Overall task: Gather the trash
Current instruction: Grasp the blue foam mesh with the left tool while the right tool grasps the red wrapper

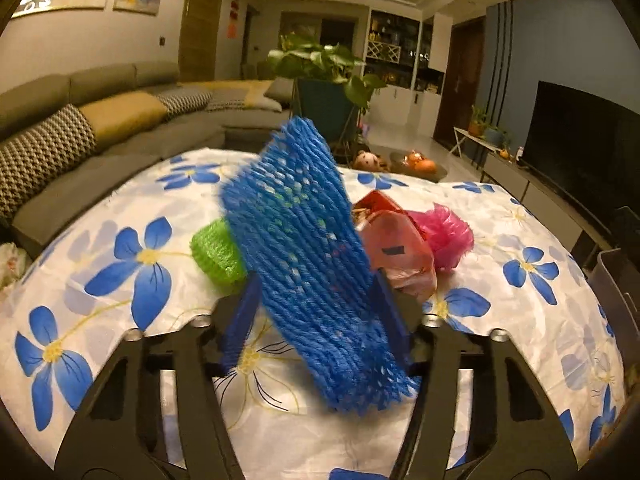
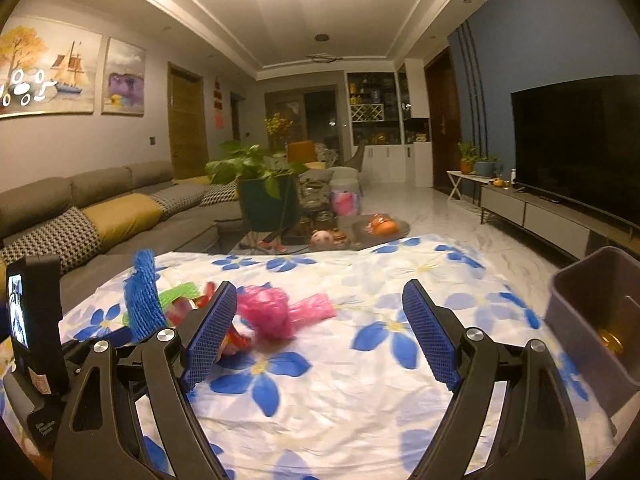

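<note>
Left tongs (image 1: 316,316) clamped on blue foam net (image 1: 304,264), net tilted up above floral desk (image 1: 120,280), right tongs (image 2: 320,332) spread wide, empty, hovering near pink net (image 2: 268,312), grey bin (image 2: 592,320) at right edge.

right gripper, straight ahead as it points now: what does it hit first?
Probably nothing nearby. The right gripper is open, and only bare floral tablecloth lies between its fingers. The pink mesh wrapper sits left of that line, by the left finger; the grey bin is off right. Depth is uncertain.
</note>
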Tool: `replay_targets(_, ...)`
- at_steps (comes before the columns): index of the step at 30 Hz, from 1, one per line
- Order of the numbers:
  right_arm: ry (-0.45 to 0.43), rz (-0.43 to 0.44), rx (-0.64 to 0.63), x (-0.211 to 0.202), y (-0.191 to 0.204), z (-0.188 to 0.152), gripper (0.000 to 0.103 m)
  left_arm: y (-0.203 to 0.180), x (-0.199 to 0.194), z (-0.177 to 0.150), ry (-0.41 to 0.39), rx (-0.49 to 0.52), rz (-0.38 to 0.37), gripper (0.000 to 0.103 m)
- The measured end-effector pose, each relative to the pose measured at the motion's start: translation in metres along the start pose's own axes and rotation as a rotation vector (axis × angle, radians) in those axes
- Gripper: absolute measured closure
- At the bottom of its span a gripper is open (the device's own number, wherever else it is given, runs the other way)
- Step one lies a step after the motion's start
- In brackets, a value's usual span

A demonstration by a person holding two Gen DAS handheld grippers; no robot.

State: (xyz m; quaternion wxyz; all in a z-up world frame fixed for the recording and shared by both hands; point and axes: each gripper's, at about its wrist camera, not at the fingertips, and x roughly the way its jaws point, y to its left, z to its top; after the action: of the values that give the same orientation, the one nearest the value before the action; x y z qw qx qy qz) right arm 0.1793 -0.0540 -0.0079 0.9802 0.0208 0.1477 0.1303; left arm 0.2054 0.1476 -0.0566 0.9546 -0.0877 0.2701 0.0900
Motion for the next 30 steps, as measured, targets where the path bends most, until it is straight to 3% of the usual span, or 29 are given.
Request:
replay_targets(2,0.016,0.014,-0.005,0.007,0.007,-0.002,0.021,0.004,0.003,-0.001,0.015,-0.01,-0.013,0.066)
replay_targets(6,0.045,0.039,-0.017,0.017,0.021,-0.007,0.021,0.016,0.008,-0.004,0.042,-0.057,-0.047,0.1)
replay_targets(9,0.066,0.056,-0.034,0.025,0.031,-0.009,0.021,0.025,0.004,-0.005,0.031,-0.09,-0.079,0.103)
replay_targets(14,0.096,0.073,-0.049,0.038,0.044,-0.015,0.021,0.028,-0.012,-0.003,-0.023,-0.058,-0.069,0.103)
replay_targets(15,0.096,0.073,-0.047,0.039,0.045,-0.016,0.021,0.031,-0.013,-0.002,-0.026,-0.064,-0.062,0.1)
replay_targets(17,0.097,0.07,-0.041,0.04,0.046,-0.017,0.021,0.039,-0.01,-0.002,-0.003,-0.088,-0.065,0.08)
replay_targets(18,0.097,0.067,-0.037,0.041,0.044,-0.017,0.021,0.041,-0.008,-0.002,0.005,-0.099,-0.06,0.06)
replay_targets(19,0.096,0.061,-0.03,0.042,0.043,-0.017,0.021,0.043,-0.007,-0.002,0.007,-0.109,-0.055,0.046)
replay_targets(24,0.084,0.04,0.008,0.043,0.032,-0.014,0.021,0.031,-0.001,-0.001,0.019,-0.084,-0.058,0.03)
replay_targets(27,0.083,0.034,0.019,0.043,0.027,-0.014,0.021,0.026,0.014,0.0,0.074,-0.085,-0.036,0.028)
replay_targets(30,0.09,0.036,0.012,0.045,0.026,-0.015,0.021,0.027,0.028,0.0,0.122,-0.114,-0.06,0.028)
